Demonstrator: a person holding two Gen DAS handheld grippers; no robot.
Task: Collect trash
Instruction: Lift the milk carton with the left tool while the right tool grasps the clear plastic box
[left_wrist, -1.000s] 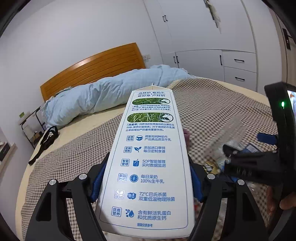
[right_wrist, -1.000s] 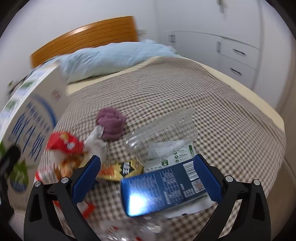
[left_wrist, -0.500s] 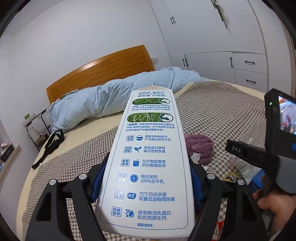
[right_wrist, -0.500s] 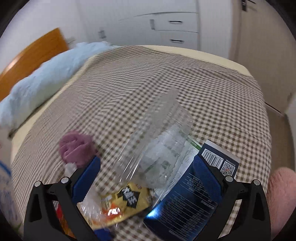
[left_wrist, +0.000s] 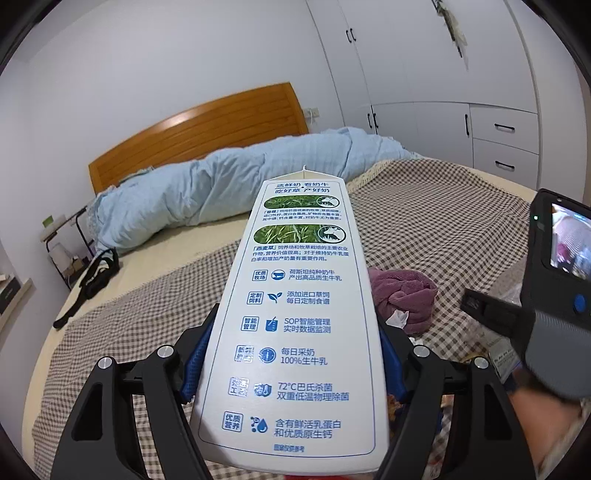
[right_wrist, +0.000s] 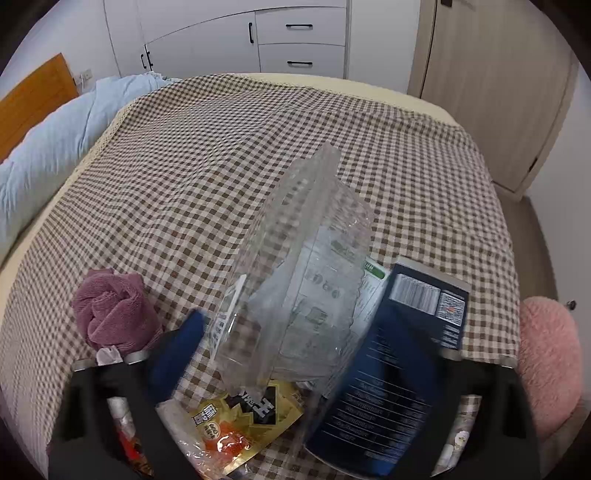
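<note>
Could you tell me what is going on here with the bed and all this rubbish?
A person is clearing trash off a checked bedspread. The left gripper is shut on a white milk carton, held above the bed. The right gripper is open over a clear plastic container, beside a dark blue box and snack wrapper.

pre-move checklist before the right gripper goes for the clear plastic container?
1. Left gripper shut on milk carton: ok.
2. Right gripper open: ok.
3. Clear plastic container between its fingers: ok.
4. Target free of clutter: not ok, dark blue box and yellow snack wrapper crowd it.
5. Trash bin in view: not ok.
6. Image sharp: not ok, right wrist view blurred.
</note>
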